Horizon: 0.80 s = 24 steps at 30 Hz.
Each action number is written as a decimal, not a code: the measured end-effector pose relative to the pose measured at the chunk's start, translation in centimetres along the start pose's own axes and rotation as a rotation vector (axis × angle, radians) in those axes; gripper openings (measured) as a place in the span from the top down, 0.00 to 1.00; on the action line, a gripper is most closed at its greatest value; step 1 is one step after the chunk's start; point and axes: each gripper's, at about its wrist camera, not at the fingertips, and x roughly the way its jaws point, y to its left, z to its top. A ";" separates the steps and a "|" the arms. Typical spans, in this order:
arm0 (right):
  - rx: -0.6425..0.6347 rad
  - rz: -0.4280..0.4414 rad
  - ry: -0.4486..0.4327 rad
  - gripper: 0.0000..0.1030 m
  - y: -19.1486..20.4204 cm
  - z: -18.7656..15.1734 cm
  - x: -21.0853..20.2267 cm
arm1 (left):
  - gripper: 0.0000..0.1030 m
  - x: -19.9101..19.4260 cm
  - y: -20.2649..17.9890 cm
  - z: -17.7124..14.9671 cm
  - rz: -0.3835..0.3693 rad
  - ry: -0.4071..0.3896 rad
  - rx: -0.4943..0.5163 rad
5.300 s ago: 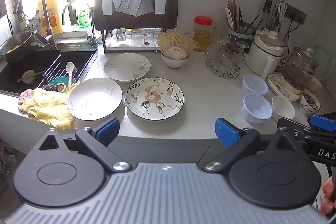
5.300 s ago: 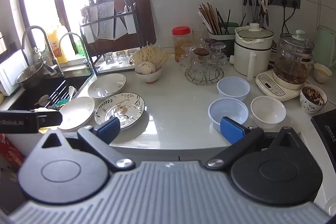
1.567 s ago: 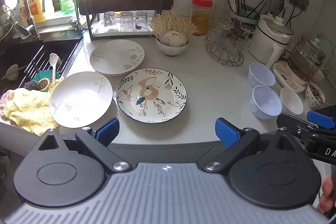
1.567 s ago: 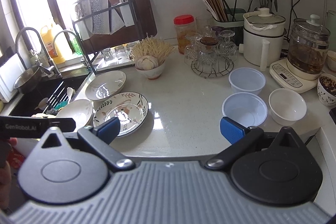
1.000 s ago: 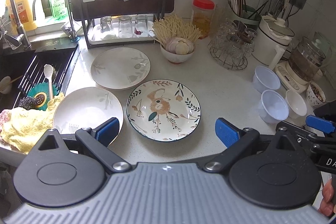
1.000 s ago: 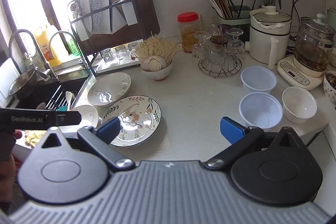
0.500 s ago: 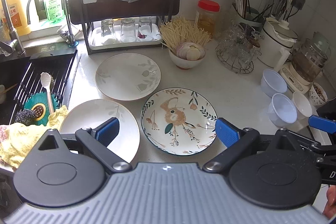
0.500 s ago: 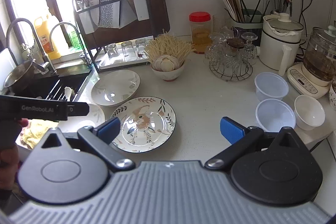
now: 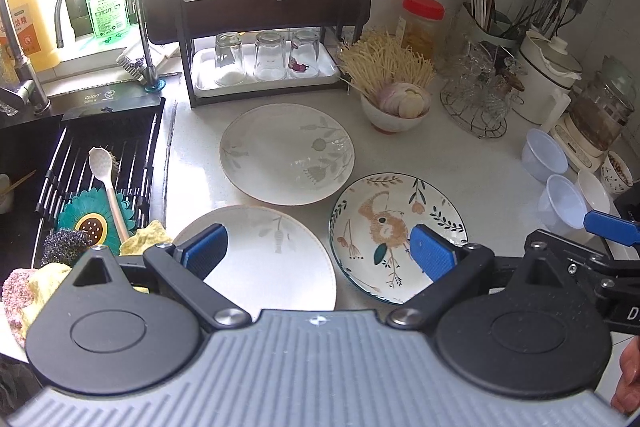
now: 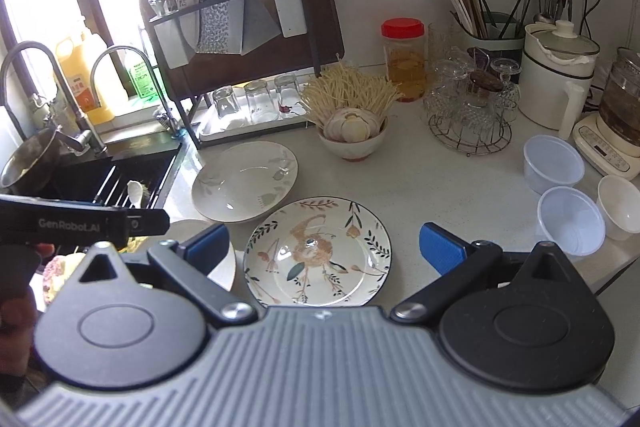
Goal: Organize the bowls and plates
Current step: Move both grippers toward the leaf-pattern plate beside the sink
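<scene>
Three plates lie on the white counter: a plain white plate [image 9: 276,259] nearest the sink, a leaf-patterned white plate [image 9: 286,153] behind it, and a floral plate with a dark rim [image 9: 394,223] to the right. My left gripper [image 9: 318,253] hovers open above the front plate's right half. My right gripper [image 10: 322,247] is open over the floral plate [image 10: 318,253]. Two translucent plastic bowls [image 10: 570,219] [image 10: 553,159] and a small white bowl [image 10: 619,202] sit at the right.
A sink [image 9: 80,163] with a rack, spoon and sponges lies to the left, with a yellow cloth [image 9: 40,287] at its front. A dish rack with glasses [image 9: 264,59], a bowl of noodles and garlic [image 9: 394,107], a glass stand [image 10: 470,115], a jar and kettles line the back.
Both grippers have moved forward and left over the counter, so the plates now sit closer and lower in view. Both stay open and nothing was picked up.
</scene>
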 end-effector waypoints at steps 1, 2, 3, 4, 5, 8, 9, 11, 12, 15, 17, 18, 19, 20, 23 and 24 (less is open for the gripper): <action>0.008 -0.014 0.007 0.00 0.5 0.0 0.4 | 0.03 0.0 0.6 0.1 -0.010 0.002 0.000; 0.013 -0.032 0.015 0.00 1.0 0.0 0.8 | 0.03 0.1 1.3 0.1 -0.018 0.004 -0.003; 0.014 -0.048 0.019 0.00 1.5 -0.1 1.1 | 0.03 0.3 1.8 0.2 -0.020 0.007 -0.002; 0.014 -0.061 0.018 0.00 1.9 -0.2 1.3 | 0.03 0.6 2.5 0.2 -0.018 0.015 0.003; 0.019 -0.081 0.023 0.00 2.5 -0.4 1.8 | 0.03 0.9 3.2 0.3 -0.011 0.025 0.009; 0.073 -0.090 0.063 0.00 3.4 -0.9 3.3 | 0.03 1.8 5.3 0.2 0.000 0.038 0.011; 0.094 -0.085 0.077 0.00 3.6 -1.1 3.8 | 0.03 2.1 6.0 0.2 0.000 0.045 0.007; 0.149 -0.028 0.118 0.00 3.9 -1.6 5.3 | 0.03 2.9 7.4 0.1 0.006 0.065 -0.003; 0.176 -0.004 0.136 0.00 3.9 -1.8 5.9 | 0.03 3.4 8.2 0.1 0.009 0.075 -0.003; 0.242 0.048 0.184 0.01 4.5 -2.7 7.5 | 0.03 5.0 9.8 -0.3 0.023 0.112 0.022; 0.269 0.073 0.216 0.06 4.9 -3.3 8.4 | 0.03 6.1 10.8 -0.6 0.030 0.123 0.025; 0.281 0.080 0.228 0.07 5.1 -3.6 8.8 | 0.03 6.8 11.5 -0.9 0.037 0.138 0.009; 0.296 0.087 0.240 0.09 5.2 -3.9 9.2 | 0.03 7.6 12.1 -1.1 0.031 0.159 -0.010; 0.311 0.089 0.253 0.12 5.3 -4.3 9.6 | 0.03 8.3 12.7 -1.3 0.022 0.175 -0.026; 0.354 0.079 0.294 0.24 5.5 -5.4 10.9 | 0.05 10.5 14.2 -2.1 0.006 0.227 -0.057; 0.372 0.085 0.305 0.25 5.5 -5.7 11.3 | 0.05 11.0 14.5 -2.2 0.009 0.236 -0.054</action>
